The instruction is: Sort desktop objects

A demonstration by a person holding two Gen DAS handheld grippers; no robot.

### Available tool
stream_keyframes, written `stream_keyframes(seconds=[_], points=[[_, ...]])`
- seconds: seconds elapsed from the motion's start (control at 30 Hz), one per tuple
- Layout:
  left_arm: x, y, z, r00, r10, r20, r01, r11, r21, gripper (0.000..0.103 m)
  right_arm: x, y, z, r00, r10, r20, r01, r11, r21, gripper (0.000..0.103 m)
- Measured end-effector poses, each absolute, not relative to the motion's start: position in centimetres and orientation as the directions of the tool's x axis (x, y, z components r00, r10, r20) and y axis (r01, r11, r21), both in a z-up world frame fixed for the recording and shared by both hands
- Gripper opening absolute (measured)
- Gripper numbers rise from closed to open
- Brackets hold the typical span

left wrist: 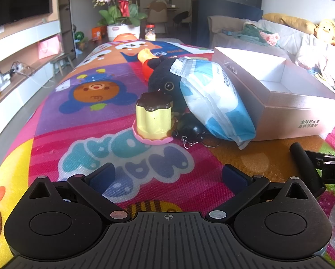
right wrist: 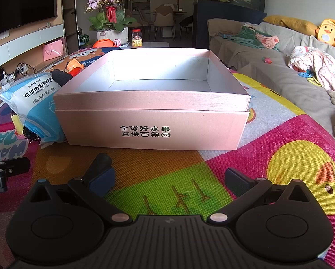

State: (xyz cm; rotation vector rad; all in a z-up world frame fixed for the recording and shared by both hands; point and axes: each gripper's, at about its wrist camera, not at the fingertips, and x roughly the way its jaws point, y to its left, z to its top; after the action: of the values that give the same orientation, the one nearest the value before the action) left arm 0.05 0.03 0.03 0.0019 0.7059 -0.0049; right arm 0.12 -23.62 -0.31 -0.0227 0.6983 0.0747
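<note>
Living room; cartoon play mat (left wrist: 62, 121) covers the tabletop. Sorting not yet begun, I judge: pink box (right wrist: 151, 125) sits empty. Pudding toy (left wrist: 153, 118), black plush (left wrist: 165, 78), black keychain (left wrist: 191, 130) and wet-cotton pack (left wrist: 214, 99) cluster just left of the box. My left gripper (left wrist: 167, 176) and right gripper (right wrist: 168, 178) both spread wide, holding nothing. Next: left forward to straddle the pudding toy.

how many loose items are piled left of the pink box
5 visible: pudding toy in front, black keychain beside it, wet cotton pack leaning on the pink box, black plush behind, orange toy farthest. More may be hidden.
</note>
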Motion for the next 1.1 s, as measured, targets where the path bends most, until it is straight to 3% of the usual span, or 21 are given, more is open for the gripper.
stream_keyframes(seconds=[1.1], points=[[0.38, 0.34, 0.11, 0.745, -0.014, -0.667, 0.022, 1.000, 0.002, 0.103, 0.02, -23.60, -0.23, 0.763, 0.061, -0.643, -0.076, 0.997, 0.004, 0.103]])
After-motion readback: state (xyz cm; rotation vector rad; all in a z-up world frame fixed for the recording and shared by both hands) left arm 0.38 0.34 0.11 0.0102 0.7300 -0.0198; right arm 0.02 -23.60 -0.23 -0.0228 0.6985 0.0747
